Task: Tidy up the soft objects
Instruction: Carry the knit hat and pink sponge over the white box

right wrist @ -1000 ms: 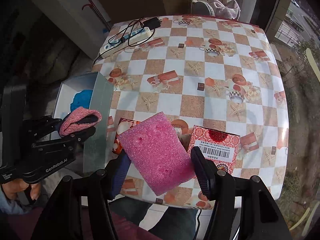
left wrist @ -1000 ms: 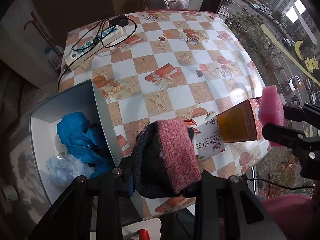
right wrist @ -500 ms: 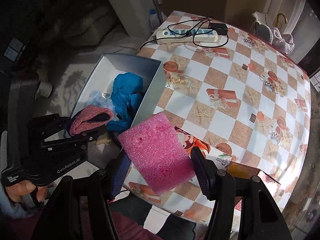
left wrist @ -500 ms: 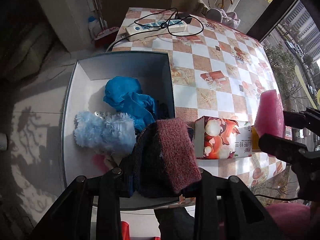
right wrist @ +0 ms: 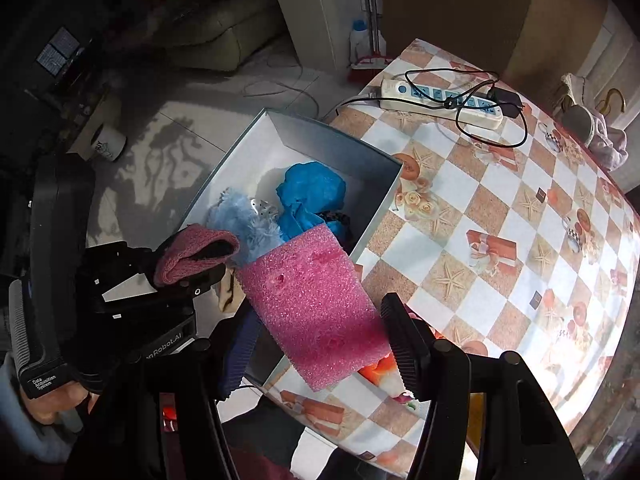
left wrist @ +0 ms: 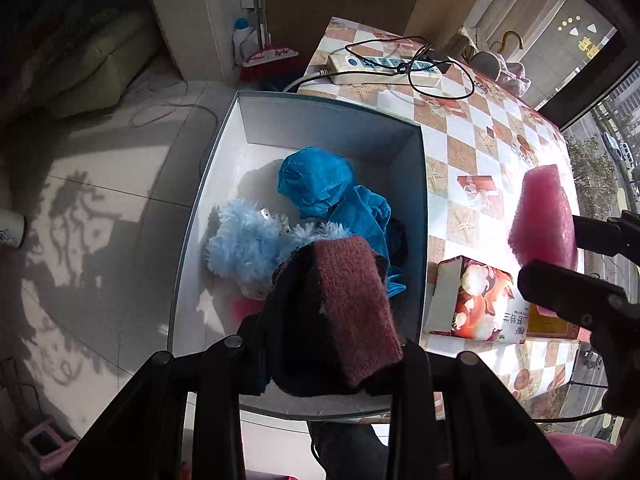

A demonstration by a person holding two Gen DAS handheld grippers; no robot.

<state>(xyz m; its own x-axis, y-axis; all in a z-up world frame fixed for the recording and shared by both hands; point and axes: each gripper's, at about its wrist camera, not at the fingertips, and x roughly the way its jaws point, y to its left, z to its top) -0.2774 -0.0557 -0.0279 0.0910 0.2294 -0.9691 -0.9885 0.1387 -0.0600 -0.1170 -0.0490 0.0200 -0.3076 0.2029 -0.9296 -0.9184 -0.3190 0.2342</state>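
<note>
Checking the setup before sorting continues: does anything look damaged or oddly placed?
The grey open-top box overhangs the checkered table's edge, partly above the floor. The pink foam block shows small pits in its face.

The worktop wore a checked cloth of white and speckled tan squares, printed with starfish, roses and orange gift boxes. The box was grey outside and white inside. In it lay a bright blue cloth and a pale blue fluffy toy. The foam sponge was vivid pink; the knitted sock was dusty red over black. The power strip was cream with blue sockets.
</note>
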